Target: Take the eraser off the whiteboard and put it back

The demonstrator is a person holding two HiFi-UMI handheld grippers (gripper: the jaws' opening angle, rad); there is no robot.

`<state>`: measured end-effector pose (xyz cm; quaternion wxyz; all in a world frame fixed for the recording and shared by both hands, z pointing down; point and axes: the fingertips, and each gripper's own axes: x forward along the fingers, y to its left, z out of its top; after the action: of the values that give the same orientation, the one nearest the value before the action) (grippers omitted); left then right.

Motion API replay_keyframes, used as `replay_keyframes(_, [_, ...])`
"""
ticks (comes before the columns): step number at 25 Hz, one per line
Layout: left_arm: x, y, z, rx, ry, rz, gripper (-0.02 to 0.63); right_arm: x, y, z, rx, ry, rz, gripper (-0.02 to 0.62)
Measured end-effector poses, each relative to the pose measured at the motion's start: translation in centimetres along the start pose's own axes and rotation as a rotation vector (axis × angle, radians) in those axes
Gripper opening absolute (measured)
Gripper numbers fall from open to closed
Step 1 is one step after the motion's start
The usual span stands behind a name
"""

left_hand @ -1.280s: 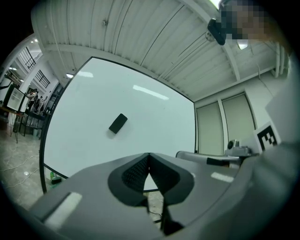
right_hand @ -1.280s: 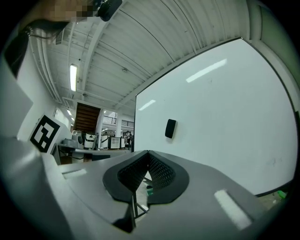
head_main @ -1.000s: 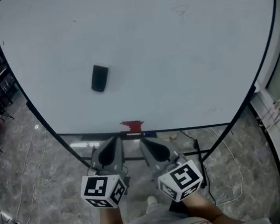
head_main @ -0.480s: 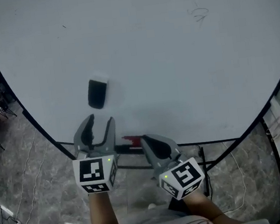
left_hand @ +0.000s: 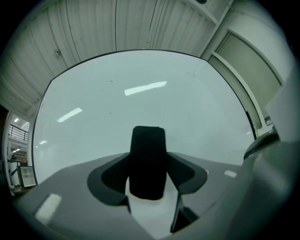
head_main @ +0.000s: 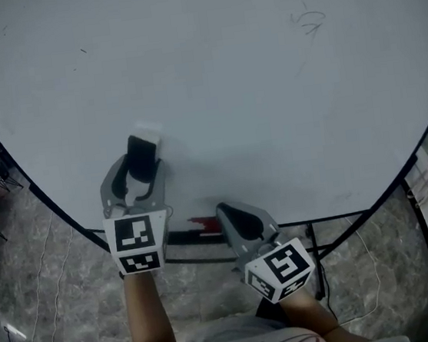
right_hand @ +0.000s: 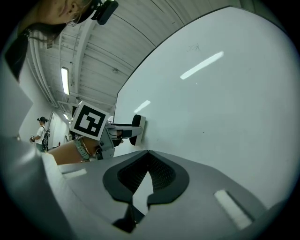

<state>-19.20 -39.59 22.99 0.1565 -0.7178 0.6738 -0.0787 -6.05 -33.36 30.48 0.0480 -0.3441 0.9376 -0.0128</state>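
My left gripper (head_main: 139, 175), jaws just spread around the eraser (head_main: 141, 153) without pinching, should centre and squeeze its sides squarely; my right gripper (head_main: 227, 213) is clenched empty

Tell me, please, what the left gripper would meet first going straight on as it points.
The black eraser, already inside the left gripper, whose jaws have just been opening; the whiteboard lies behind.

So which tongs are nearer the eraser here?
Left. The left tongs, jaws just opened, straddle the eraser on the whiteboard; the right tongs, shut, sit lower and to its right in the head view.
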Motion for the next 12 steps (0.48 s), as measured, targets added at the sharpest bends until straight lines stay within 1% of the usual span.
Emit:
replay_keyframes(4, [0.8,-0.1,-0.2,0.002,0.004,-0.023,0.238,0.6,-0.2,0.1,0.006,-0.004,-0.015,0.002])
replay_keyframes(12, [0.4,-0.1,0.2,0.008,-0.010,-0.010,0.230,1.2,0.4,0.1,0.003,0.002,-0.012,0.002])
